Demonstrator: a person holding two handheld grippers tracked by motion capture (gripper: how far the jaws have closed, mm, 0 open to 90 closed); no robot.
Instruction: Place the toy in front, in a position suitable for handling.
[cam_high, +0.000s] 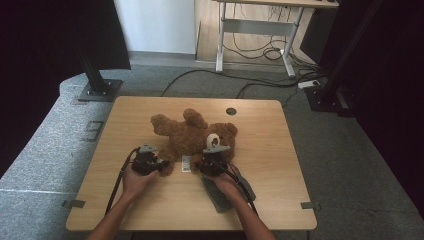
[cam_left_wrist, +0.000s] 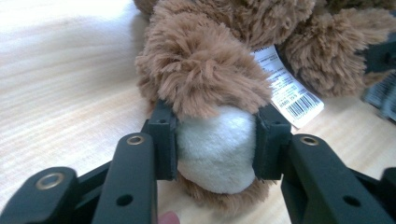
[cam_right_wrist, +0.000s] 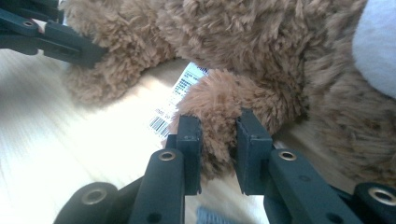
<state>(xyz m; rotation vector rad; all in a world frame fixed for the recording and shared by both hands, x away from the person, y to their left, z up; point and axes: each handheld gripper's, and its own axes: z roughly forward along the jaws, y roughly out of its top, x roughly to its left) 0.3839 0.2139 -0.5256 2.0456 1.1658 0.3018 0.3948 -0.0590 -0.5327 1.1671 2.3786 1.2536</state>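
Teddy bear (cam_high: 192, 134) lies near the table's (cam_high: 280, 190) middle, limbs toward the near edge. Left gripper (cam_left_wrist: 215, 144) clamps a white-soled paw (cam_left_wrist: 215, 154); right gripper (cam_right_wrist: 218, 140) pinches another furry paw (cam_right_wrist: 219, 100), probably so both ends can be lifted together without sagging.

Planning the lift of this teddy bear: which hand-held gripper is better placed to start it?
Probably left: the left hand-held gripper clamps the bear's whole white-soled paw; the right hand-held gripper pinches only a narrow tuft of a limb.
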